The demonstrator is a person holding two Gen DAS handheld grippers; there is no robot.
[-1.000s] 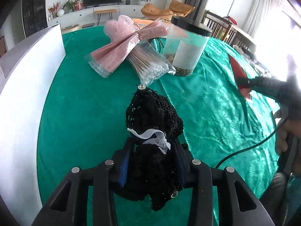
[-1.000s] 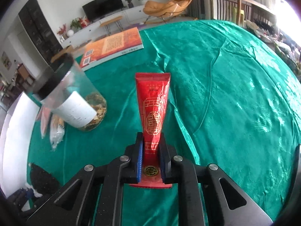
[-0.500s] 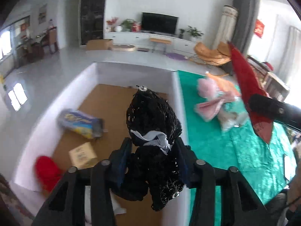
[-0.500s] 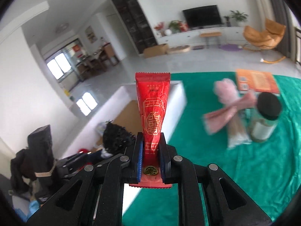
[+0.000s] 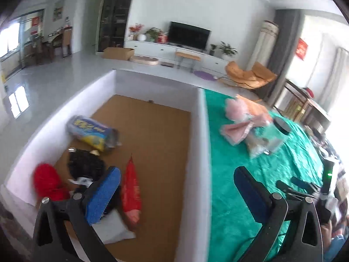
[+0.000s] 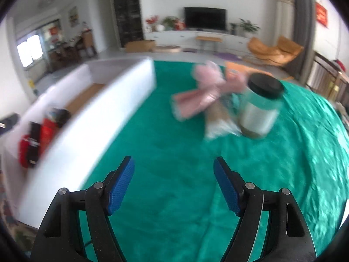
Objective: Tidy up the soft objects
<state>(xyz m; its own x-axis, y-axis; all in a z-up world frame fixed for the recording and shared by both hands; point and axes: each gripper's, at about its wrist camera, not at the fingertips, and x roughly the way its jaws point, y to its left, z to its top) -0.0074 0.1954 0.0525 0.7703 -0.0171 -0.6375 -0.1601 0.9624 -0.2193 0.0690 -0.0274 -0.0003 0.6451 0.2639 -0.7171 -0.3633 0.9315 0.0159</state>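
The black net bundle [image 5: 85,163] and the red pouch [image 5: 130,187] lie on the cardboard floor of the white-walled box [image 5: 197,144], free of both grippers. My left gripper [image 5: 176,174] hangs above the box's right wall, its jaws opening wide with nothing between them. My right gripper [image 6: 174,162] is over the green tablecloth [image 6: 165,144] beside the box [image 6: 104,100], jaws also opening and empty. A pink soft pack [image 6: 196,100] and a bag of cotton swabs [image 6: 218,122] lie further out on the cloth.
The box also holds a blue and yellow pack [image 5: 93,134], a red fluffy thing [image 5: 47,182] and a white bag [image 5: 111,227]. A clear jar with a black lid [image 6: 259,109] stands by the pink pack. An orange booklet [image 5: 253,107] lies behind it.
Both grippers went from shut to open. The black bundle left the left gripper and the red pouch left the right one; both now lie in the box. The right gripper swung back over the cloth.
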